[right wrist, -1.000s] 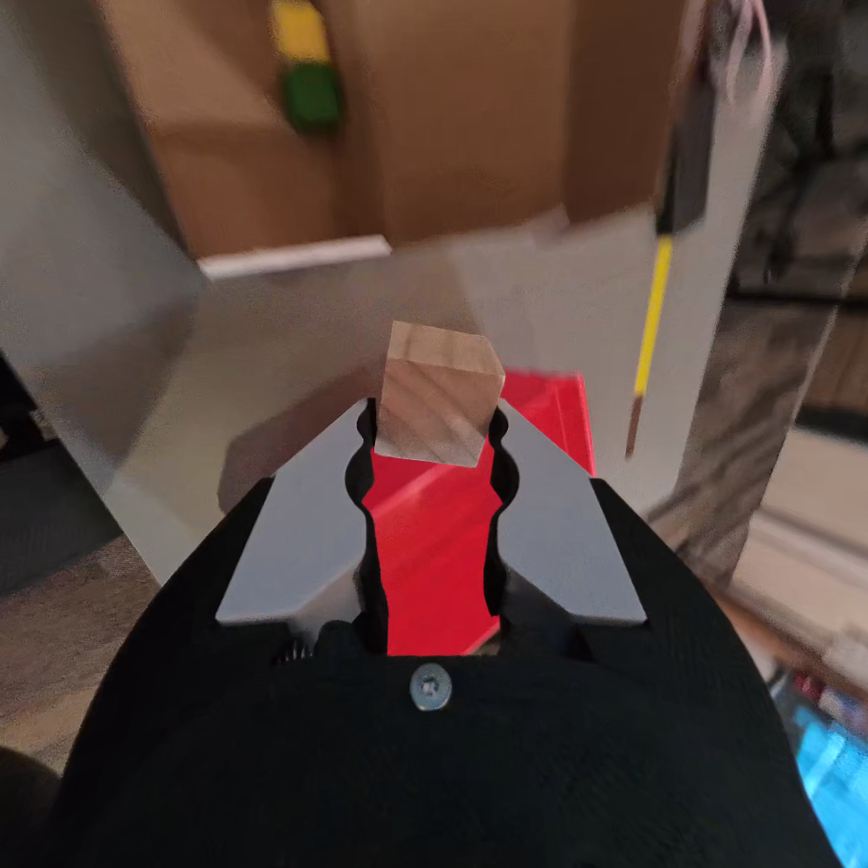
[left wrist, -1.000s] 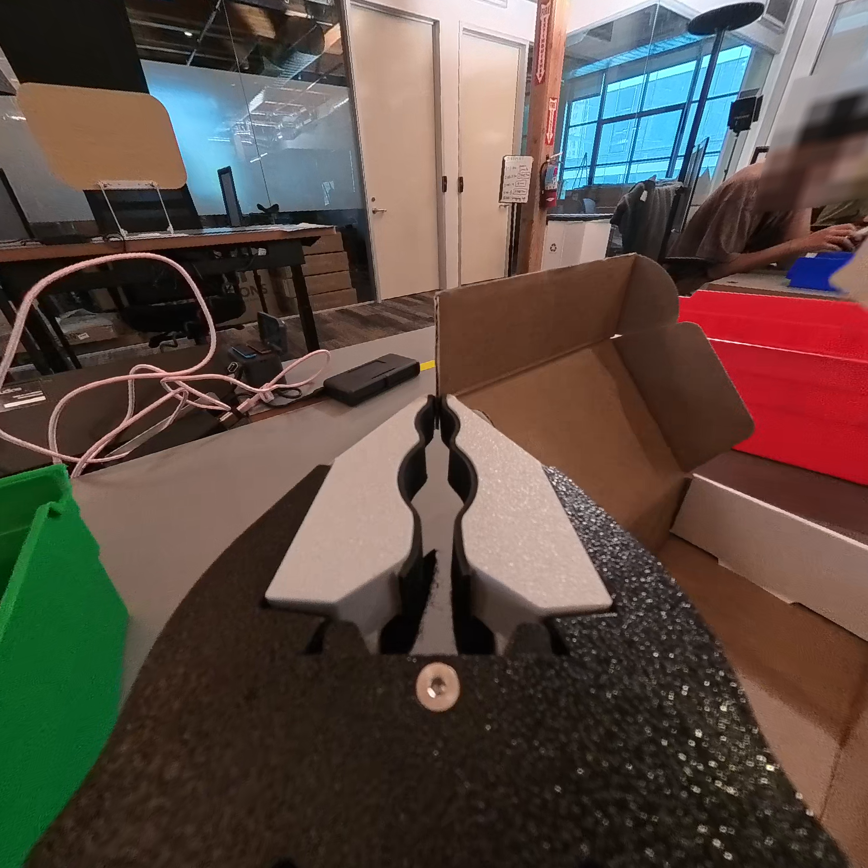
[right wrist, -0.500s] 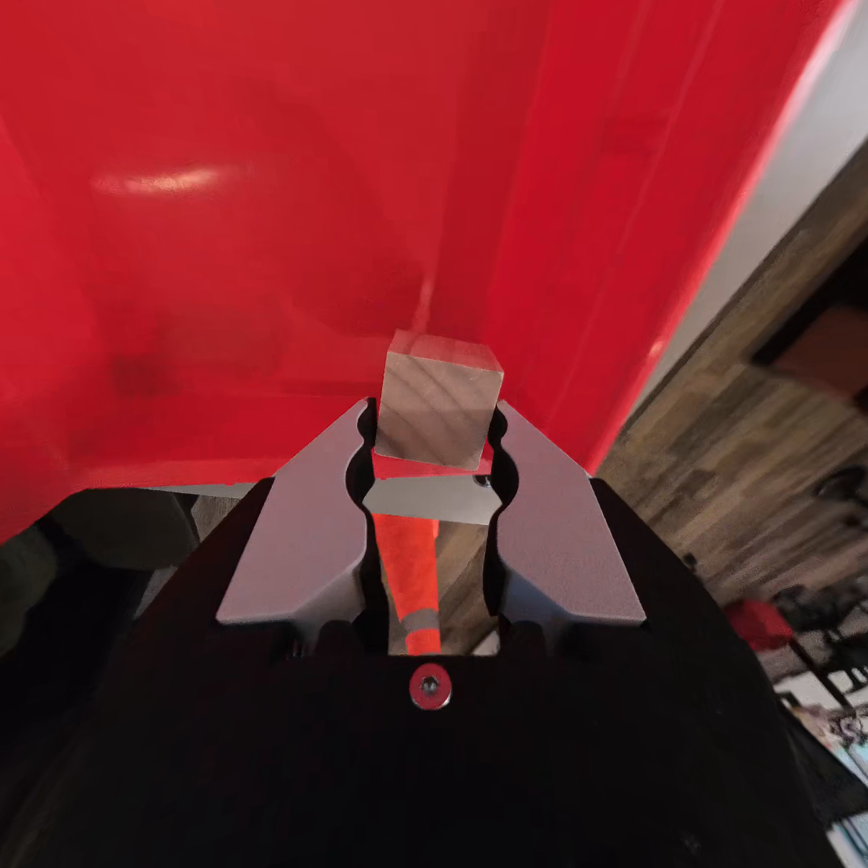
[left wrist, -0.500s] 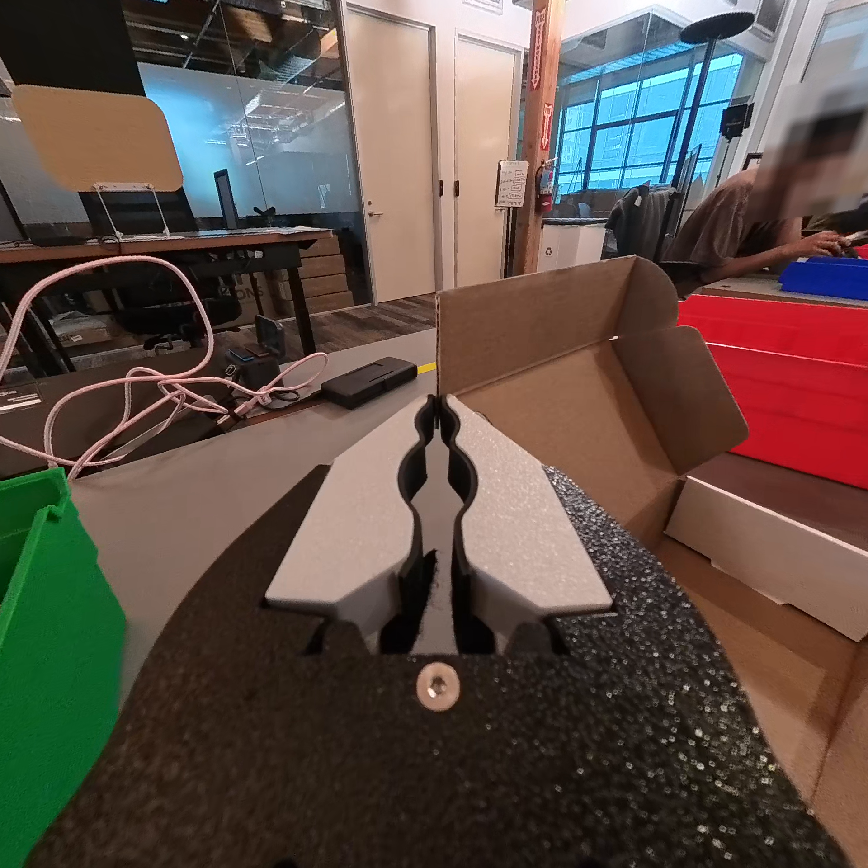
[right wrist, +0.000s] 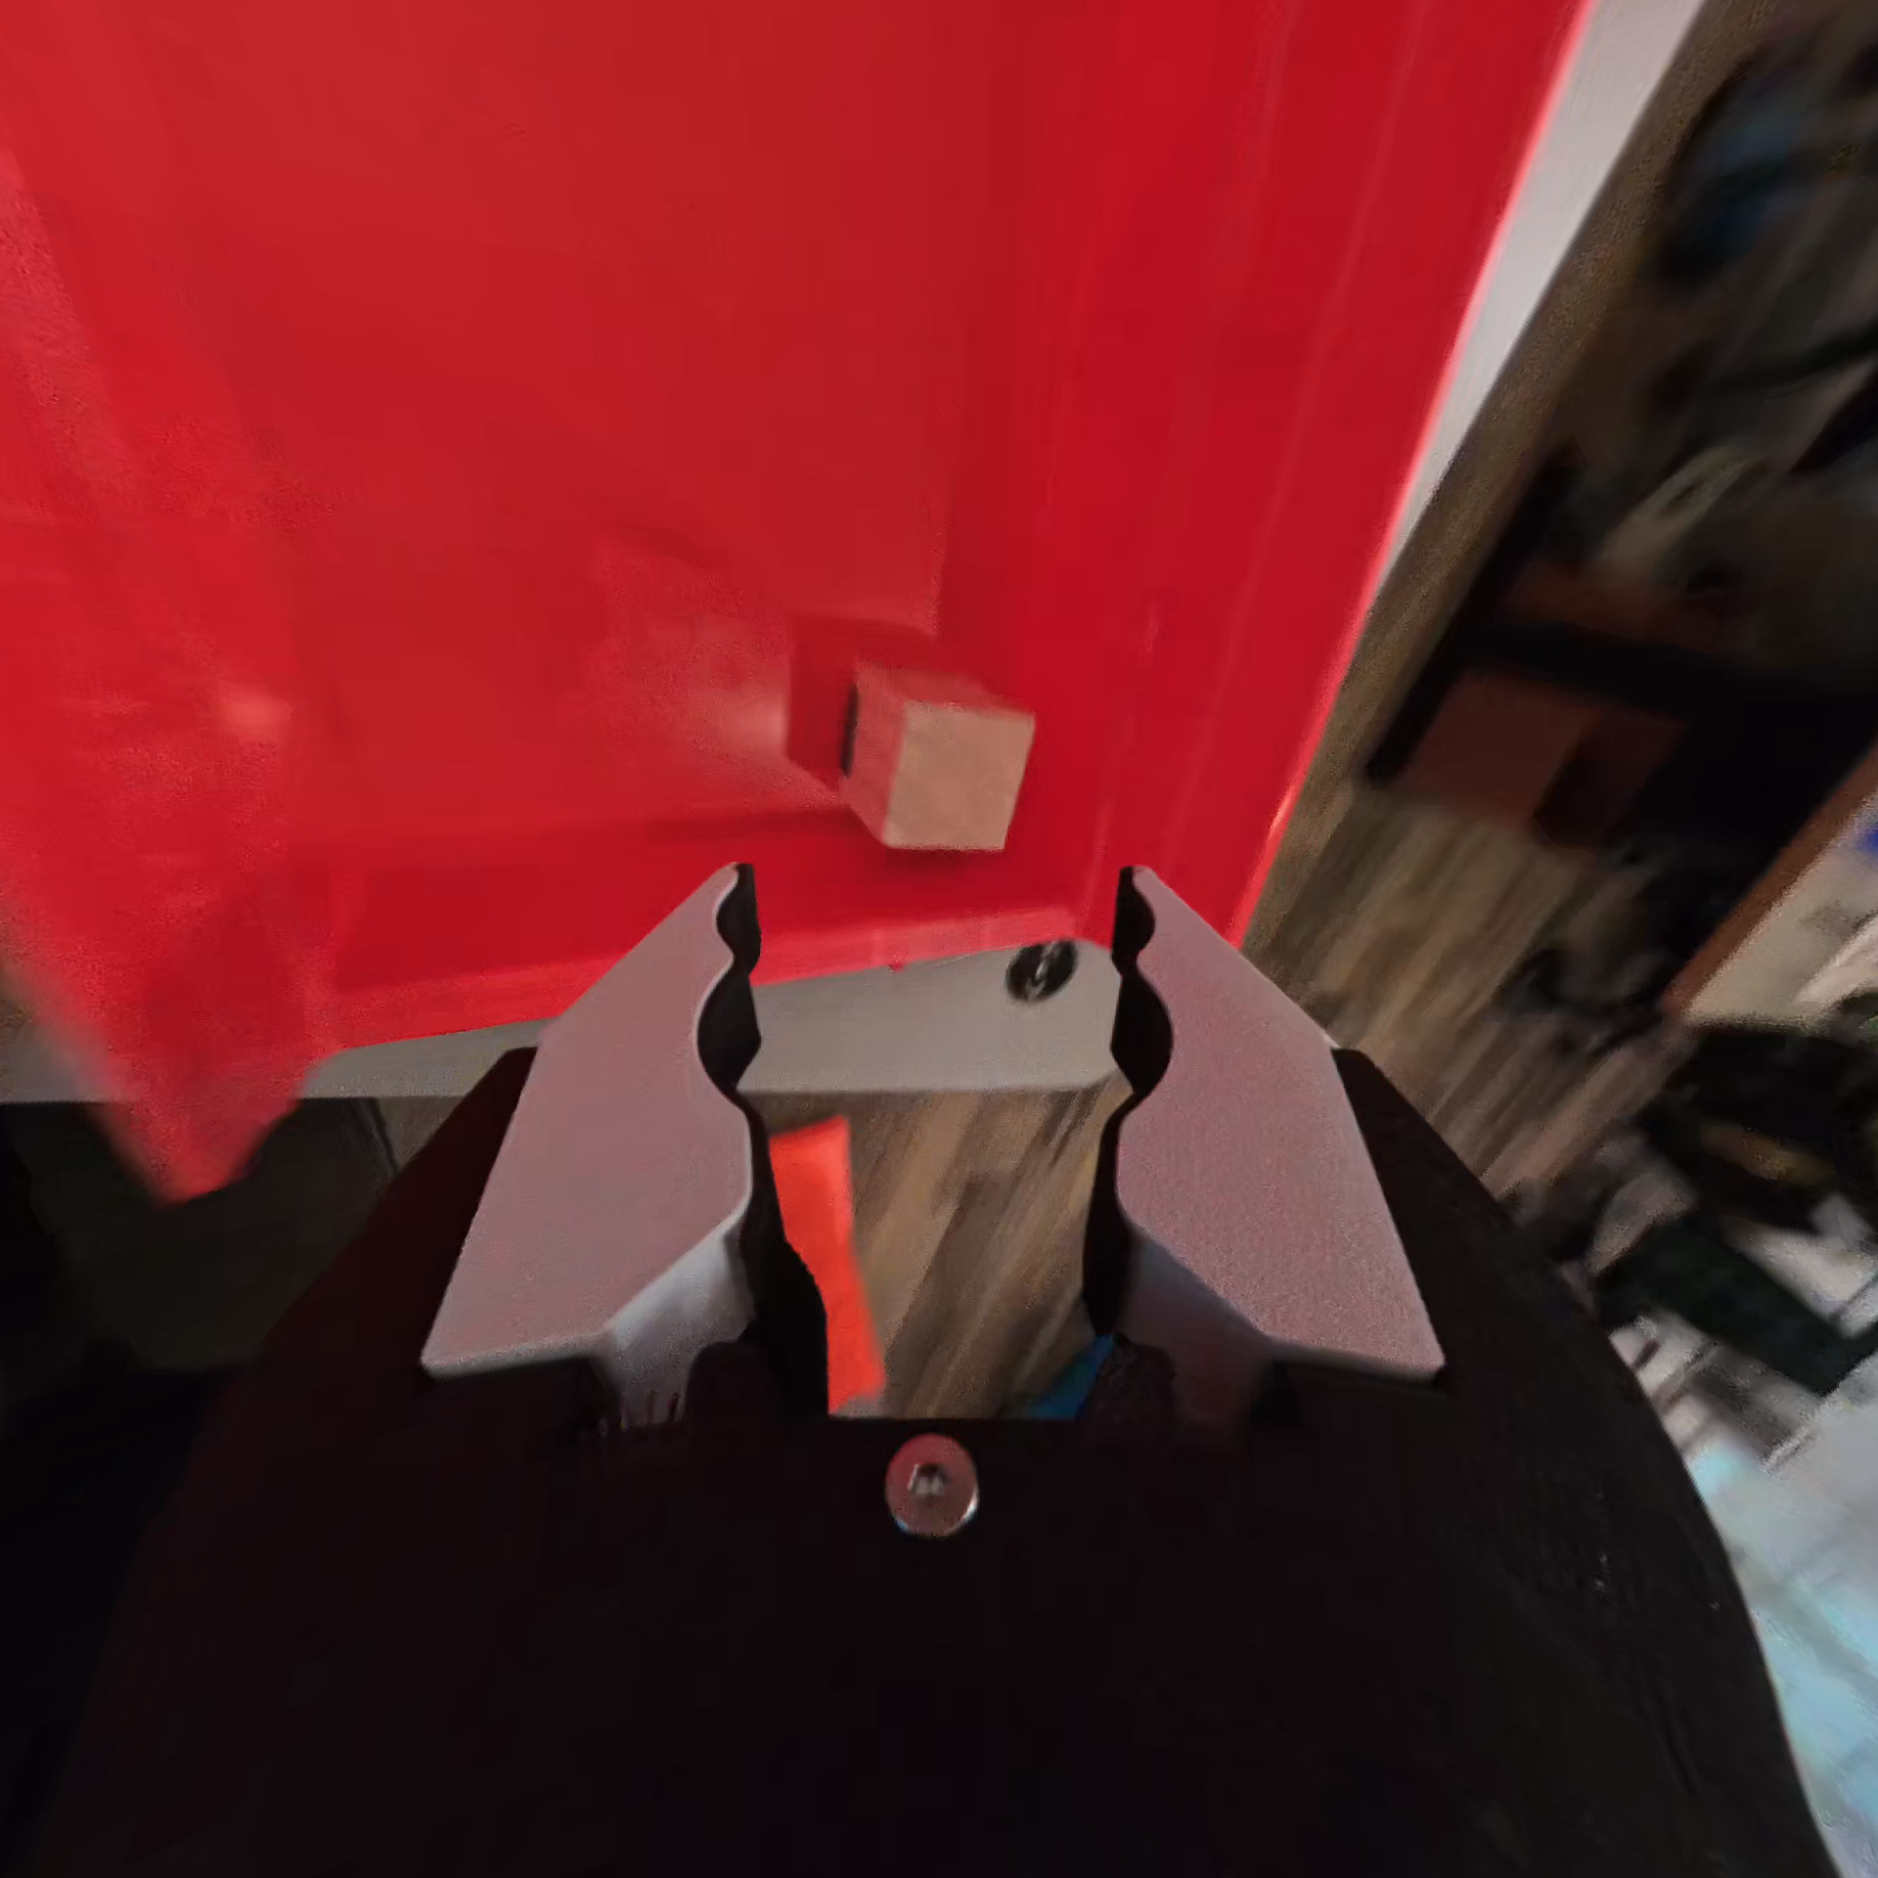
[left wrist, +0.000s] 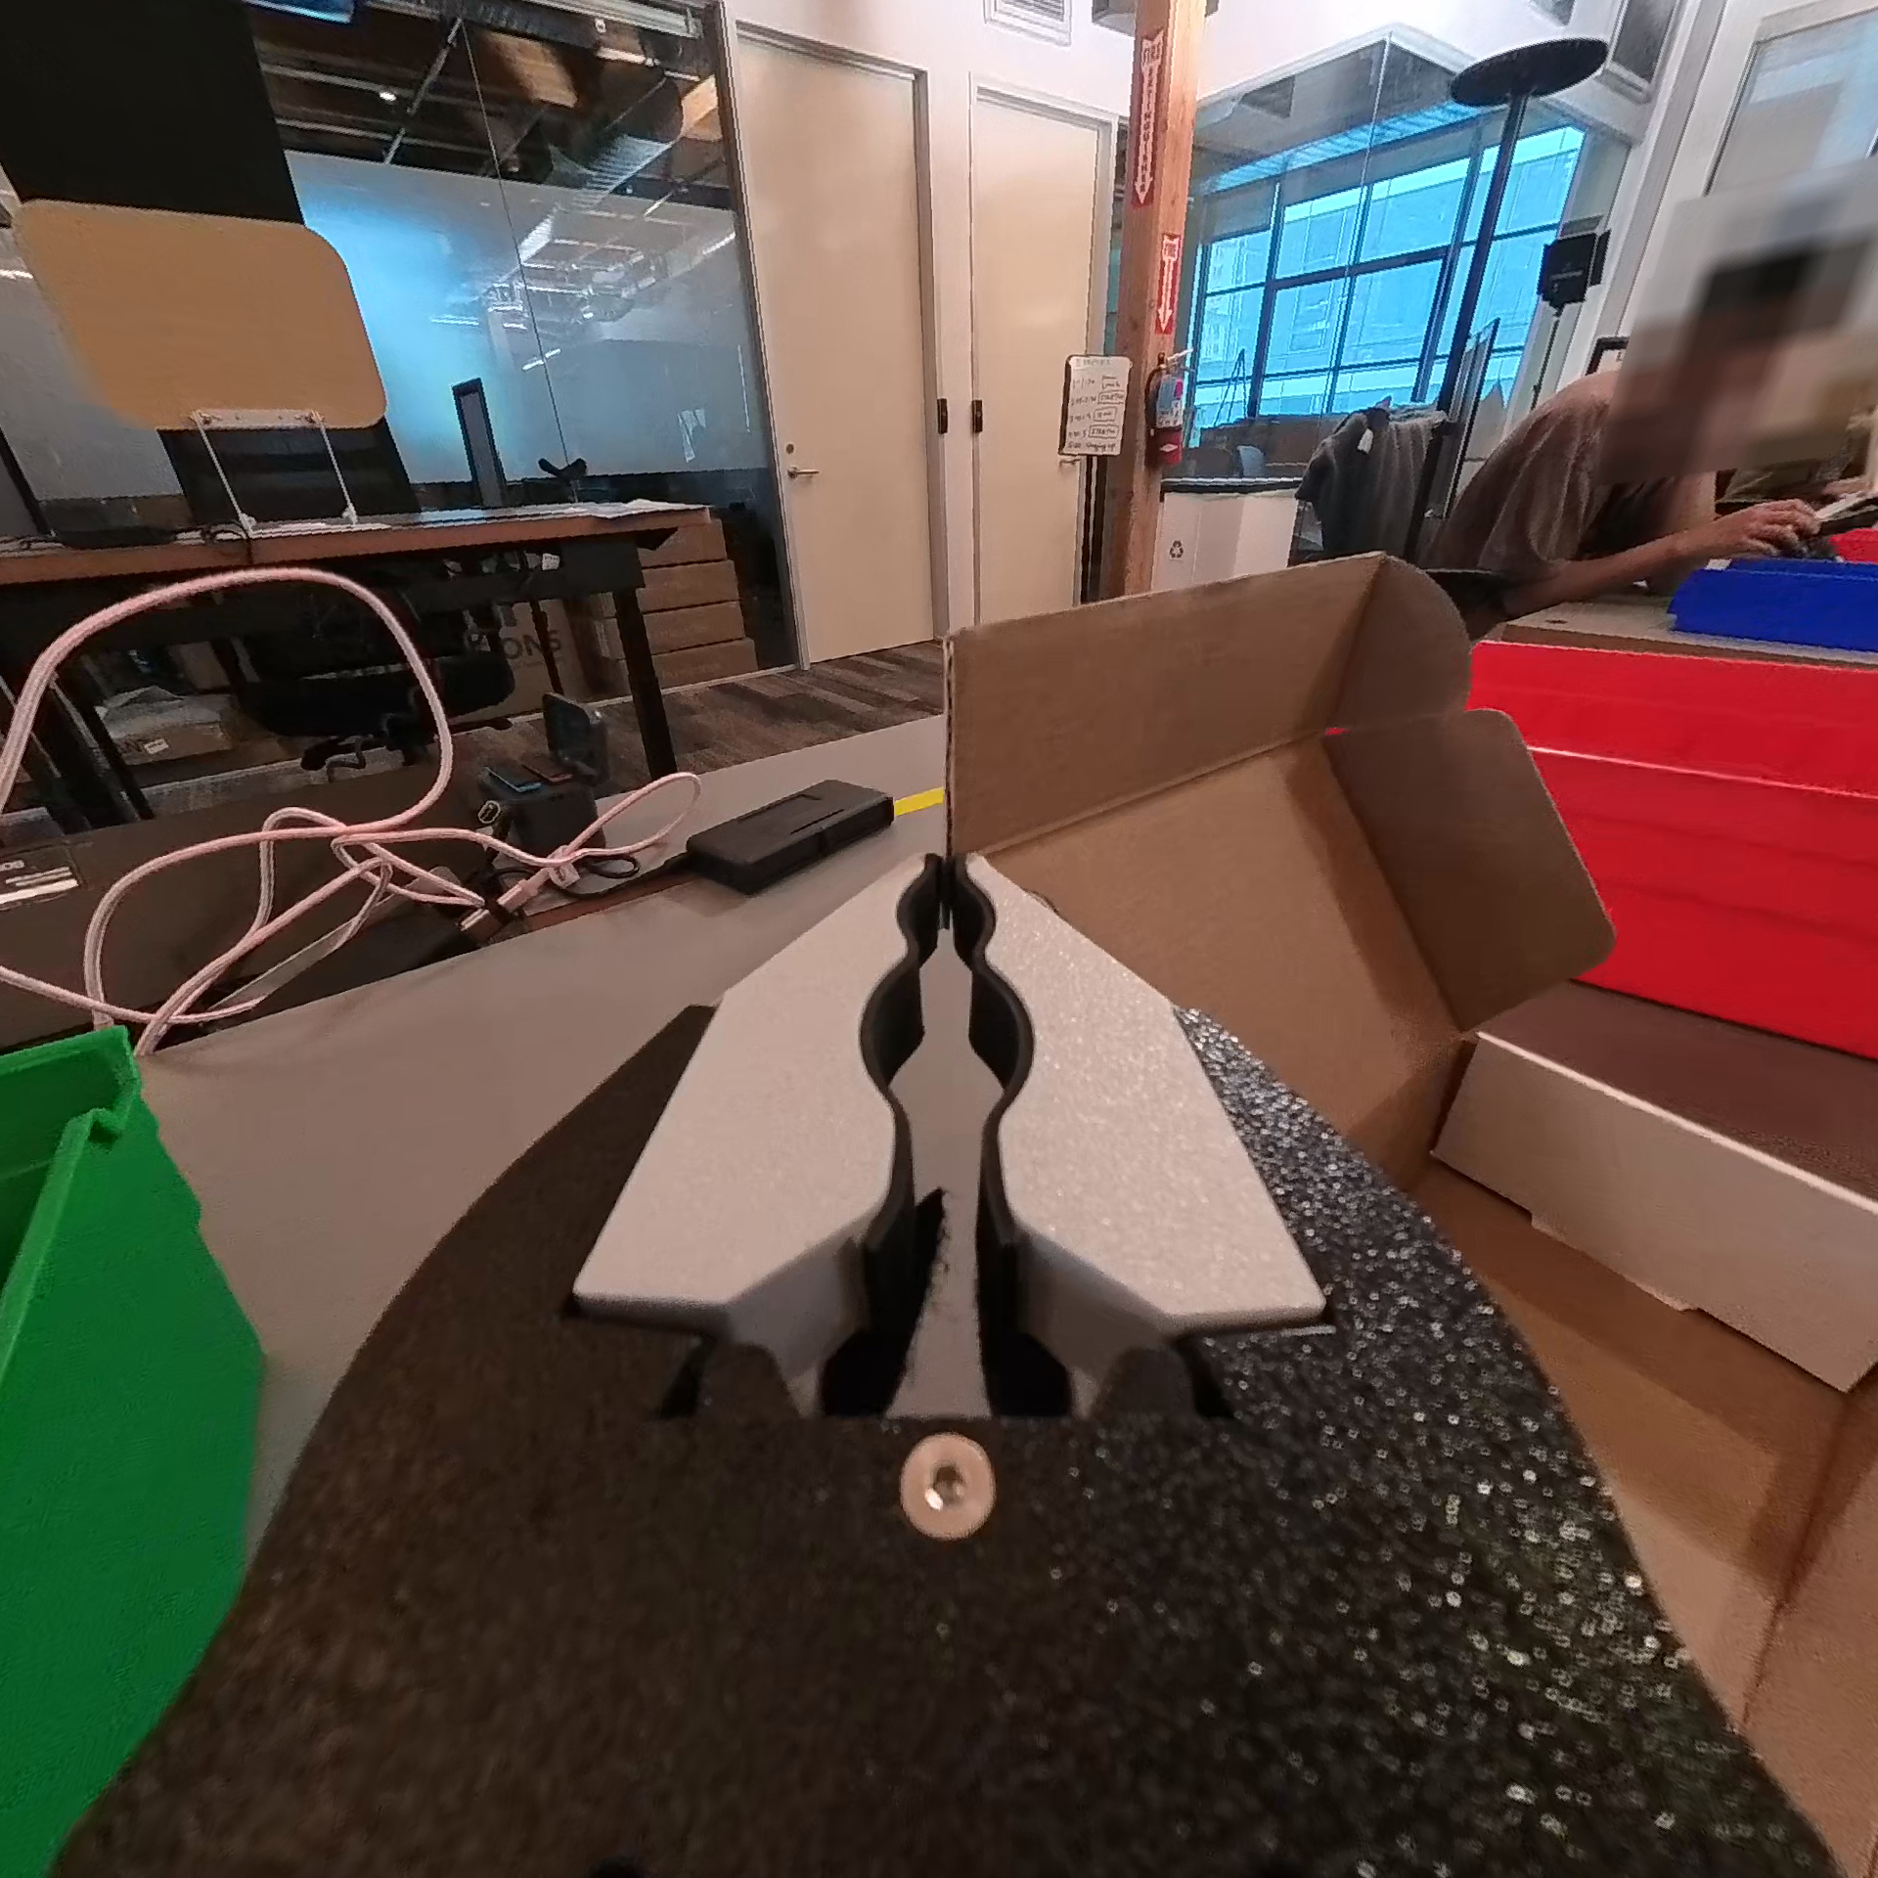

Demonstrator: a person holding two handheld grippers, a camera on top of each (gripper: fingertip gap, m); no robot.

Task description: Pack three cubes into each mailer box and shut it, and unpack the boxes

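Note:
In the left wrist view my left gripper (left wrist: 947,896) is shut, and its tips pinch the upright left edge of the brown mailer box's open lid (left wrist: 1169,711). The box's inside (left wrist: 1270,976) opens to the right of the fingers. In the right wrist view my right gripper (right wrist: 935,894) is open and empty over a red bin (right wrist: 508,407). A wooden cube (right wrist: 940,757) is free of the pads, inside the bin just beyond the fingertips. The view is blurred.
A green bin (left wrist: 91,1372) stands at the left. A white box (left wrist: 1667,1209), stacked red bins (left wrist: 1707,843) and a blue bin (left wrist: 1789,610) are at the right. A pink cable (left wrist: 305,843) and a black device (left wrist: 793,833) lie on the grey table. A person (left wrist: 1565,498) leans over the far table. The gap from one gripper's tips to the other's is roughly 45 cm.
My right gripper carried the wooden cube over the red bin, then opened; the cube left the grasp and is now in the bin. My left gripper stayed shut on the lid edge.

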